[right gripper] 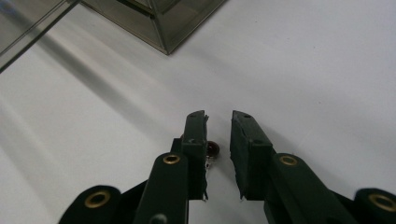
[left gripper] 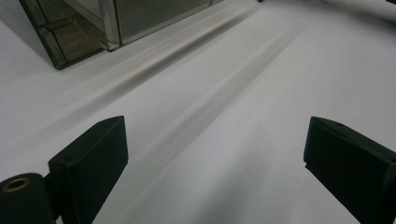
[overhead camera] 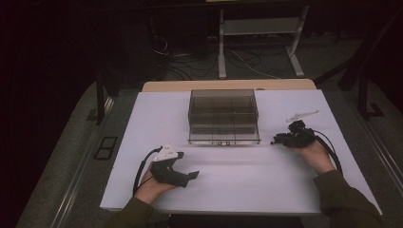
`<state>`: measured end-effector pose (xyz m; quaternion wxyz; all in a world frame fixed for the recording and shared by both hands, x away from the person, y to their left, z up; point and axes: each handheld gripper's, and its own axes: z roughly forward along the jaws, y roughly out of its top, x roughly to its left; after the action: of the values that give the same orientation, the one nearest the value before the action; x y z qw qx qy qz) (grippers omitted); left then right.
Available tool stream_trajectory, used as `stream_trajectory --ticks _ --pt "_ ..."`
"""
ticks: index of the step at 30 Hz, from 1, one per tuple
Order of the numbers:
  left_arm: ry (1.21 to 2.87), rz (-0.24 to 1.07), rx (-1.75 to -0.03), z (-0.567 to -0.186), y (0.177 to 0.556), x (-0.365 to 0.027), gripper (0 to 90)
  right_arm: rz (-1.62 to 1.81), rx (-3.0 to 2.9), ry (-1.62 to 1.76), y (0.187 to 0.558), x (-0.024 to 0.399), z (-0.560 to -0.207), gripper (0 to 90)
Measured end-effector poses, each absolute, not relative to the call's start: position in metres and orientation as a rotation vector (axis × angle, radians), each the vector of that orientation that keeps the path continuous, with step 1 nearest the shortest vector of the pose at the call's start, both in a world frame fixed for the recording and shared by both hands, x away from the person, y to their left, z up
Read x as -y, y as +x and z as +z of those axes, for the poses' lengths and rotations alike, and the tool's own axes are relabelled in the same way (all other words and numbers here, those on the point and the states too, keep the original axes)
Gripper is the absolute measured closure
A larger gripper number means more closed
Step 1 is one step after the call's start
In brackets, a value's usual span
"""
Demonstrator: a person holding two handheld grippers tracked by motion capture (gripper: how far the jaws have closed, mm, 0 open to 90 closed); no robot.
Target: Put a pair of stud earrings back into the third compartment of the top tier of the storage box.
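While apparently empty, clear compartment box (overhead camera: 223,116).

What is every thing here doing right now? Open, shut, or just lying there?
Left gripper: open wide, holding nothing, resting low on the table.
Right gripper: jaws close together with a small gap, nothing held between them.
Clear box: sits upright at the table's middle, compartments look empty.
Small clear piece: lies flat beyond the right gripper.

From above the near edge we look forward and down over the whole white table (overhead camera: 237,190). Both gripper views skim it closely, each catching a corner of the clear compartment box (overhead camera: 223,116).
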<state>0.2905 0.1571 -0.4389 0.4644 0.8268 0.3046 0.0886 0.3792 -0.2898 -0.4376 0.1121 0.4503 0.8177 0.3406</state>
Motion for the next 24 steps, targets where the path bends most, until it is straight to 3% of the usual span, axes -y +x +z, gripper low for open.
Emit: stream_trajectory --ticks 24 --pt "2.034 0.213 -0.748 -0.4390 0.2902 -0.1566 5.6 0.937 -2.439 1.323 0.3797 0.2869 -0.4450 77.7"
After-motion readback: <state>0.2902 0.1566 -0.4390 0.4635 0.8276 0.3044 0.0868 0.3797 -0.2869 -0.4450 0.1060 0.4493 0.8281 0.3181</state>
